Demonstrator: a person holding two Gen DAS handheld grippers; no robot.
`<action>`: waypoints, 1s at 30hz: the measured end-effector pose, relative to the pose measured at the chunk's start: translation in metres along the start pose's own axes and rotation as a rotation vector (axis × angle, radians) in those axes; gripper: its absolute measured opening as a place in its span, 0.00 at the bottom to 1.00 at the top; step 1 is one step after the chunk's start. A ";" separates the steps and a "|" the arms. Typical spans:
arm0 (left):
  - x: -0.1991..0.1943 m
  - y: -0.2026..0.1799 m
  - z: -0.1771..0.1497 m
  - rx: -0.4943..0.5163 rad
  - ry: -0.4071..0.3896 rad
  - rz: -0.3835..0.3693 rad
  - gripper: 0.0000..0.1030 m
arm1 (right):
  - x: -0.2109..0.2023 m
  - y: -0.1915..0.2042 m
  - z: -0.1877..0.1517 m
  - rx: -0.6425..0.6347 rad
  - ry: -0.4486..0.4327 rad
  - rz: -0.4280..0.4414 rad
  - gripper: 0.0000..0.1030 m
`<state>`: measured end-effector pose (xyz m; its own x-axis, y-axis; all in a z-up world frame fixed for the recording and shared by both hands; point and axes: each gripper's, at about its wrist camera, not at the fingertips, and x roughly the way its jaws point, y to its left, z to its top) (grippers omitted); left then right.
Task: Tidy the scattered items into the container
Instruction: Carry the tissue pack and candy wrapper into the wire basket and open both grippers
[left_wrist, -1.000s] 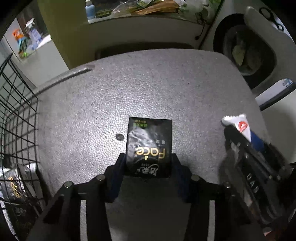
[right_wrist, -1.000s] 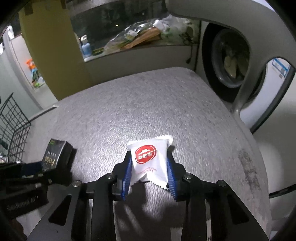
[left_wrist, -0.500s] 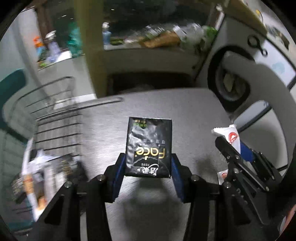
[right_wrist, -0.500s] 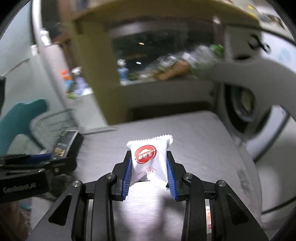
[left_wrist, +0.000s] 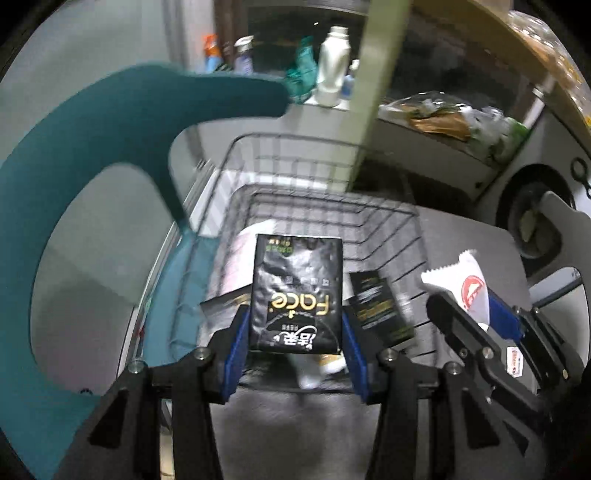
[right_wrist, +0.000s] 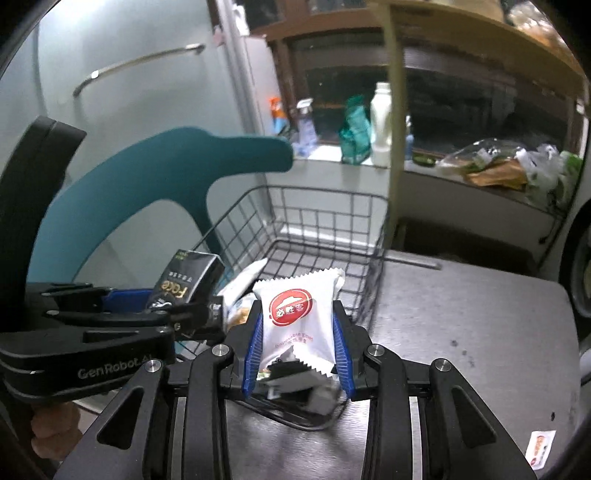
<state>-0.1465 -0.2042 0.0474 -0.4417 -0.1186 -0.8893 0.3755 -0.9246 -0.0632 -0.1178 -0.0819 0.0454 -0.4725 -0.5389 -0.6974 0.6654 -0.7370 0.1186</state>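
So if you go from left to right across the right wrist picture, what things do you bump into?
Left hand-held gripper holding the black Face pack → white packet with the red badge in the right hand-held gripper → right wall of the wire basket → grey tabletop → small sticker near the table's edge.

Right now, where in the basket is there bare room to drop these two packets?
Bare wire floor shows at the basket's far end, near the back wall, and along its right side. The near-left part is crowded with black and white packets. The grey tabletop right of the basket is mostly bare too.
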 end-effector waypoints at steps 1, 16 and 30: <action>0.003 0.009 -0.002 -0.005 0.006 0.008 0.51 | 0.004 0.001 -0.002 -0.001 0.006 -0.006 0.33; 0.003 0.030 -0.017 -0.016 0.015 -0.019 0.51 | 0.011 0.000 0.003 0.023 0.009 -0.099 0.50; -0.014 0.007 -0.022 -0.018 -0.017 -0.068 0.60 | -0.033 -0.043 -0.017 0.081 -0.028 -0.057 0.61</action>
<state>-0.1195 -0.2007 0.0497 -0.4803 -0.0619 -0.8749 0.3588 -0.9241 -0.1316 -0.1207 -0.0253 0.0513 -0.5250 -0.5055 -0.6847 0.5889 -0.7966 0.1366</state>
